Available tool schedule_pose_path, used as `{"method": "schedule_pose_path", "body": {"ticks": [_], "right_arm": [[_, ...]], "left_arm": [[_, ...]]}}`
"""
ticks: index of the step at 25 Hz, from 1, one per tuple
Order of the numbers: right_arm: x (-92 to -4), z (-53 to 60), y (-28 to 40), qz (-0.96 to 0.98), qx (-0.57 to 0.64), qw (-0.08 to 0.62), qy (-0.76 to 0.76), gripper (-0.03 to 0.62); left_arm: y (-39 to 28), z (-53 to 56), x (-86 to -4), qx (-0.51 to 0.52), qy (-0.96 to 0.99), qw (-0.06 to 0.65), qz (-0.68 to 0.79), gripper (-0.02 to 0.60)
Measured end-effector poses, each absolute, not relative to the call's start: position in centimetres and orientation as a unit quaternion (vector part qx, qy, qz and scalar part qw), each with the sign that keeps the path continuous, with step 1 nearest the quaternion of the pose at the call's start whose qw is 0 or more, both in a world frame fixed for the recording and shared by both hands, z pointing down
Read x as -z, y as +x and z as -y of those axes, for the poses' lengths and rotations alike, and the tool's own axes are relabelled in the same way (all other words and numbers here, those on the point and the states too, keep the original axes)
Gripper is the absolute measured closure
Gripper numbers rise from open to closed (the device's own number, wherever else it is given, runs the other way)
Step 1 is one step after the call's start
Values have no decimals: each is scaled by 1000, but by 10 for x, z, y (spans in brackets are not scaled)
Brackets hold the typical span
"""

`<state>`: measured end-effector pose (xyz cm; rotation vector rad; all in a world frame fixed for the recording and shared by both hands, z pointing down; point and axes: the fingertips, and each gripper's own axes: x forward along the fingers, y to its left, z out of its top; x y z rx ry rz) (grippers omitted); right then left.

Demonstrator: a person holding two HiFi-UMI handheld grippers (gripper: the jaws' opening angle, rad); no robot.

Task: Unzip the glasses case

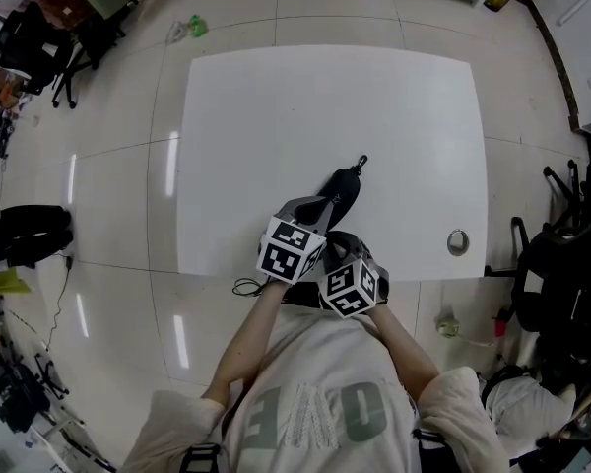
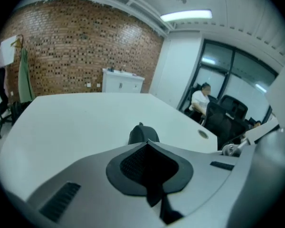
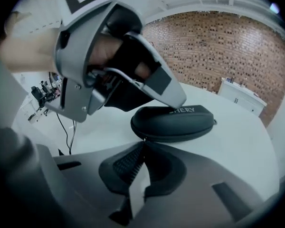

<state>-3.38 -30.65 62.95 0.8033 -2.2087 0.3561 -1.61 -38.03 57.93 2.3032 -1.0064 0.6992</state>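
Left gripper (image 2: 145,142), jaws pressed together, rests on the black glasses case (image 3: 173,123), whose print shows "HERY". Right gripper (image 3: 143,142) jaws pinch its zip seam. The case sits near the bench's (image 1: 276,116) front edge, with open white surface beyond.

Glasses case (image 1: 345,185) partly behind left gripper (image 1: 320,208)

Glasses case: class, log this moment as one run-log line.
glasses case: closed, on table | left hand-held gripper: shut, above case | right hand-held gripper: shut, tips at case's near end | unzipping: not begun
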Motion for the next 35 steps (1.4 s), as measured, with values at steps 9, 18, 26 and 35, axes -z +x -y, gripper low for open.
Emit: {"method": "schedule_pose_path", "body": {"ticks": [9,18,26,35], "right_arm": [[-632,359,26,832,-146,382,374,592],[-630,408,50,825,-109,405,379,592],[-622,418,74,778,-165,359,488,592],[-620,342,0,825,-181,347,407,592]], "left_arm": [[-10,377,-581,-239,852,276,376,581],[-12,375,-578,-235,851,278,379,580],[-19,384,-569,-235,840,285,398,580],[-7,381,-573,-251,856,256,373,580]]}}
